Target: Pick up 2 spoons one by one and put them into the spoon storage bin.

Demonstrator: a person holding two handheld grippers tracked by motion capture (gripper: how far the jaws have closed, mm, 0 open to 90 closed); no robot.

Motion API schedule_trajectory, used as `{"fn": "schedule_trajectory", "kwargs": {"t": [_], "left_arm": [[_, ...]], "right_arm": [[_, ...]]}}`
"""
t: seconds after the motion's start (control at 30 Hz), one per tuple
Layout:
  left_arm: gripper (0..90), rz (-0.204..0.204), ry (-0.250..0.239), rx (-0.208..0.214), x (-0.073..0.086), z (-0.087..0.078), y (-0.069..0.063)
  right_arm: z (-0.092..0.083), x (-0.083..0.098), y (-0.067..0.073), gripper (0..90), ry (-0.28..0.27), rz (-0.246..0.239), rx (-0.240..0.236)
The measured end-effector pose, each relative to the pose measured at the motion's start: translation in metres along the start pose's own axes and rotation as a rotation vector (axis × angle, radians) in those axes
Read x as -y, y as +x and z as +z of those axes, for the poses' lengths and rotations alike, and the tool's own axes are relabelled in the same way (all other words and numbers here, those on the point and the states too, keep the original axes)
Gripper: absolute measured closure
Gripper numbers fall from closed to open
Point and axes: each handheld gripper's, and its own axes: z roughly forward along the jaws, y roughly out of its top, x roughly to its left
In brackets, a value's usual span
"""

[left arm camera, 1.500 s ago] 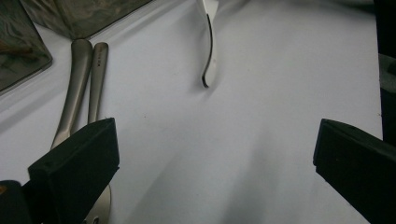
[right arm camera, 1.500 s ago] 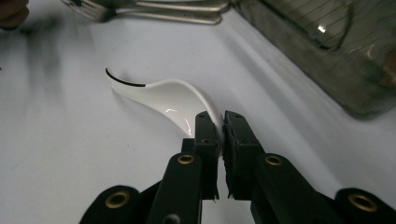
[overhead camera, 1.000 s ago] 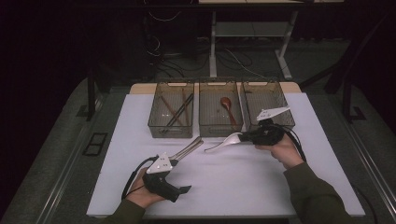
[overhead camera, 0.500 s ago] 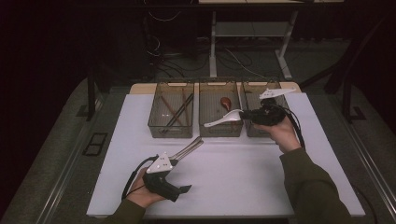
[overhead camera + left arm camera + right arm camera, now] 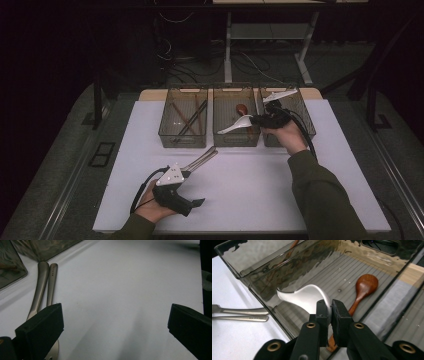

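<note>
A: Where do you stand with the sorting?

B: Your right hand-held gripper (image 5: 327, 311) is clamped on the handle of the white spoon (image 5: 305, 297), and the jaws have just been easing open a little with the handle between them. The spoon hangs over the middle bin (image 5: 235, 142), its bowl pointing toward your left.

A: What's already in the bins?

B: 1 wooden spoon (image 5: 362, 288) lies on the floor of the middle bin, right beyond your jaws. The left bin (image 5: 182, 142) holds what look like chopsticks (image 5: 187, 120). What the right bin (image 5: 305, 125) holds I cannot tell, because your hand covers much of it.

A: And what's left?

B: 2 metal handles (image 5: 45, 282) lie side by side on the desk (image 5: 260, 190), just in front of the bins. Your left hand-held gripper (image 5: 115, 325) sits low over the desk with its jaws wide apart and nothing between them; the nearer handle passes under 1 pad.

A: So how far along?

B: I'd say past halfway: drop the white spoon beside the wooden one, then sort those 2 metal pieces.
</note>
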Motion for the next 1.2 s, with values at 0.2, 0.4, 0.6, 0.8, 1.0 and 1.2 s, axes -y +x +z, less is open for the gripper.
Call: {"fn": "schedule_trajectory", "kwargs": {"t": [0.2, 0.4, 0.6, 0.8, 1.0, 1.2], "left_arm": [[0.0, -0.005, 0.0, 0.002, 0.0, 0.0, 0.0], [0.0, -0.014, -0.005, -0.002, 0.0, -0.001, 0.0], [0.0, -0.012, -0.005, -0.01, -0.001, -0.001, 0.0], [0.0, -0.017, 0.003, -0.029, -0.003, -0.001, 0.0], [7.0, -0.032, 0.004, -0.056, -0.007, -0.006, 0.005], [23.0, -0.053, 0.022, -0.094, -0.018, -0.007, 0.017]], "right_arm": [[-0.006, 0.0, 0.0, 61.9, -0.046, 0.005, -0.034], [-0.022, 0.006, 0.007, 46.1, -0.105, 0.004, -0.075], [-0.038, 0.027, 0.021, 33.0, -0.163, 0.01, -0.062], [-0.048, 0.052, 0.03, 20.6, -0.153, -0.007, -0.061], [-0.056, 0.077, 0.036, 18.2, -0.136, -0.039, -0.021], [-0.068, 0.105, 0.037, 18.2, -0.147, -0.032, -0.019]]}}
